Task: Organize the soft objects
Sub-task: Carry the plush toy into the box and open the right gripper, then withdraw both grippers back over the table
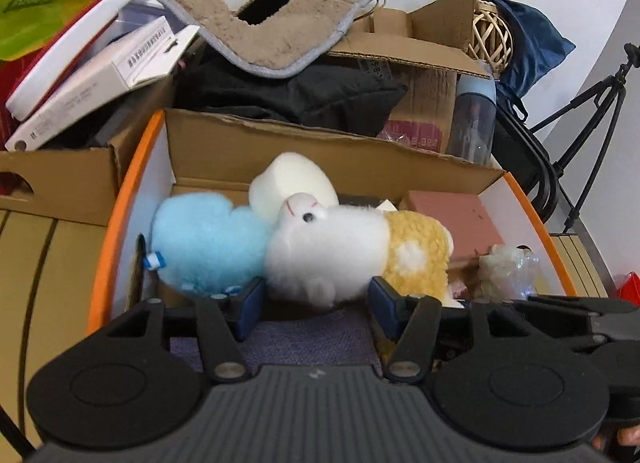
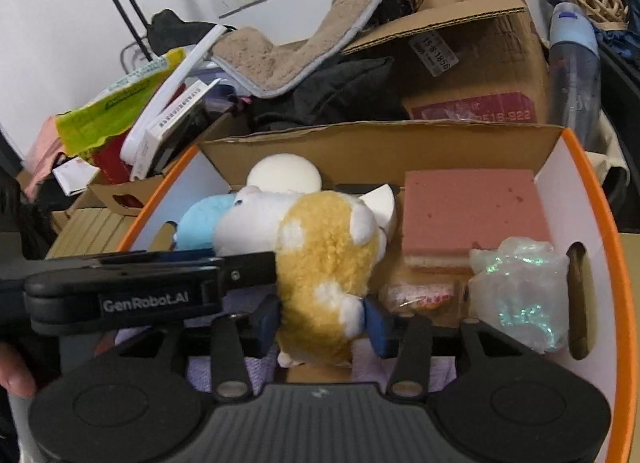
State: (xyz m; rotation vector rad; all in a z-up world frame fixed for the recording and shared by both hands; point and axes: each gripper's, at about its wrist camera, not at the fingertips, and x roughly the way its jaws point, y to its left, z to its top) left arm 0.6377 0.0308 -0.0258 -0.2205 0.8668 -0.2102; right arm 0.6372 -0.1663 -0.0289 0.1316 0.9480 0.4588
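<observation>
A white and yellow plush alpaca (image 1: 340, 251) lies across an orange-rimmed cardboard box (image 1: 120, 191). My left gripper (image 1: 316, 303) is shut on its white head. My right gripper (image 2: 320, 319) is shut on its yellow body (image 2: 320, 263). A light blue plush (image 1: 204, 243) lies left of the head and also shows in the right wrist view (image 2: 200, 223). A cream round cushion (image 1: 292, 179) sits behind. A pink sponge block (image 2: 472, 219) and a crinkled clear bag (image 2: 520, 287) lie at the right. A purple cloth (image 1: 312, 339) lies under the grippers.
Behind the box (image 2: 600, 223) stand cluttered cardboard boxes (image 1: 400, 59) with a beige fleece mat (image 1: 276, 19), black cloth (image 1: 304, 95), white packages (image 1: 104, 63) and a green bag (image 1: 40, 11). A blue bottle (image 1: 474, 115), a wicker ball (image 1: 490, 35) and a tripod (image 1: 592, 103) are at the right.
</observation>
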